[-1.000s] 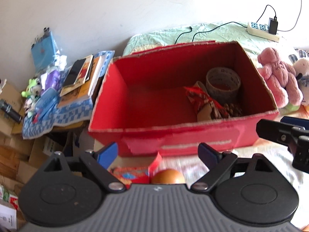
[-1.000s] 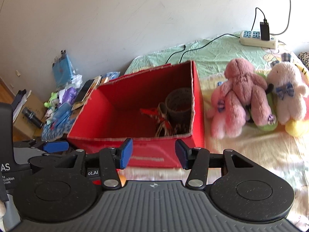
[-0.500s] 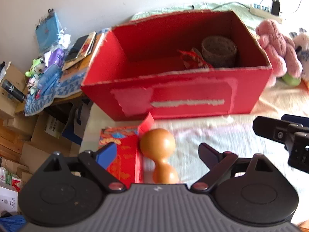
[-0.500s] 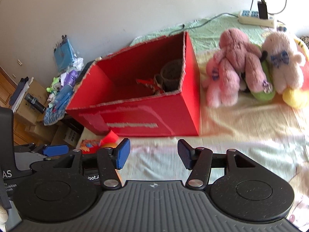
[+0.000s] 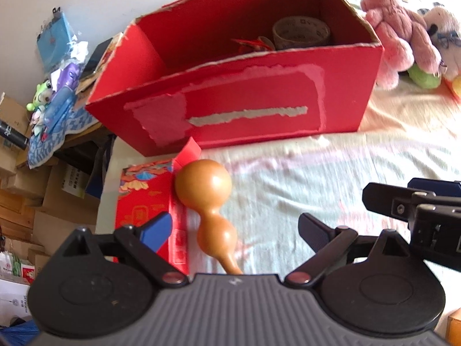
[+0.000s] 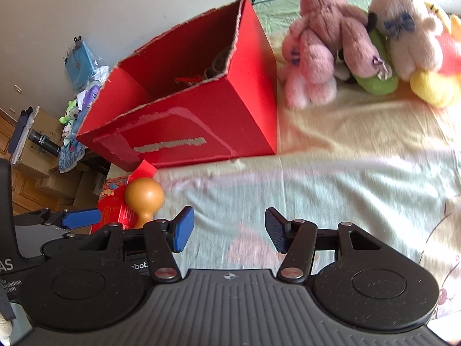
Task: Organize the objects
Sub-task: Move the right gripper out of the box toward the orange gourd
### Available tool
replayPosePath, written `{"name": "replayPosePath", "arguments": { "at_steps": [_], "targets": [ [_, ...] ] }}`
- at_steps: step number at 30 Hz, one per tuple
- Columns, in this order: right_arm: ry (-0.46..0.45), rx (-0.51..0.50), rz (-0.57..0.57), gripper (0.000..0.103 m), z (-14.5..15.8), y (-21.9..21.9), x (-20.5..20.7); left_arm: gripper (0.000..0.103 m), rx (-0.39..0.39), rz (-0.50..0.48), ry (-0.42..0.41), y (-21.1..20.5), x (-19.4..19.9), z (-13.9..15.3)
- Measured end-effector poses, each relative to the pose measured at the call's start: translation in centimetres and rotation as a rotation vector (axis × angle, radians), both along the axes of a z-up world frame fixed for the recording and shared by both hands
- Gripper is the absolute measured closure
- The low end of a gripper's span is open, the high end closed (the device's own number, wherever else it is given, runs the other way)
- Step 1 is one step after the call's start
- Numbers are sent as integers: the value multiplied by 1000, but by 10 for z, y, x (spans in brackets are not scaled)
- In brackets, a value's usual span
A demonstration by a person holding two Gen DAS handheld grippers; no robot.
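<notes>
While both grippers hang over the pale bedsheet (image 6: 331, 190), neither holds anything. The left gripper (image 5: 233, 230) has its jaws spread wide, and a tan gourd (image 5: 211, 201) lies on the sheet between them, closer to the left finger, its round bulb pointing far and its thin stem pointing near. Touching the gourd's left side is a small red printed box (image 5: 144, 196) with one flap raised, near the left edge of the bed. The right gripper (image 6: 227, 229) also has its jaws apart, with only bare sheet between them; it sits to the right of the left gripper, well apart from the gourd. Just beyond the gourd stands a large open red carton (image 5: 253, 109) with torn label marks on its near wall; inside, at its far right, sit a roll of tape (image 5: 301, 33) and some red items. Right of the carton, several plush toys (image 6: 325, 40) lean together on the bed.
</notes>
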State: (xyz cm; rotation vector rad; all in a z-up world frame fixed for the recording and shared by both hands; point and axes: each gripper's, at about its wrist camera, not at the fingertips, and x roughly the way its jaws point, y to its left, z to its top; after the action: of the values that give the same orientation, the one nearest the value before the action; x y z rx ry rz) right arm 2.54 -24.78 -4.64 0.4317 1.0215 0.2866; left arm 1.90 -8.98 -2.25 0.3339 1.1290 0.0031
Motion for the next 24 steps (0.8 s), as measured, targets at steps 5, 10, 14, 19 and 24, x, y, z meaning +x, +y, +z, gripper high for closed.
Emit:
{"name": "replayPosePath", "arguments": {
  "at_steps": [5, 10, 14, 19, 24],
  "targets": [
    [18, 4, -3, 46, -5, -7, -1, 7, -4, -7, 16, -6, -1, -5],
    [33, 8, -8, 46, -9, -13, -2, 7, -11, -7, 29, -9, -2, -10],
    [39, 13, 2, 46, -12, -14, -2, 7, -28, -8, 43, -9, -7, -13],
    [48, 37, 18, 47, -16, -13, -3, 7, -49, -11, 51, -4, -18, -17],
    [60, 88, 41, 51, -22, -7, -1, 7, -100, 7, 40, 11, -28, -15]
  ]
}}
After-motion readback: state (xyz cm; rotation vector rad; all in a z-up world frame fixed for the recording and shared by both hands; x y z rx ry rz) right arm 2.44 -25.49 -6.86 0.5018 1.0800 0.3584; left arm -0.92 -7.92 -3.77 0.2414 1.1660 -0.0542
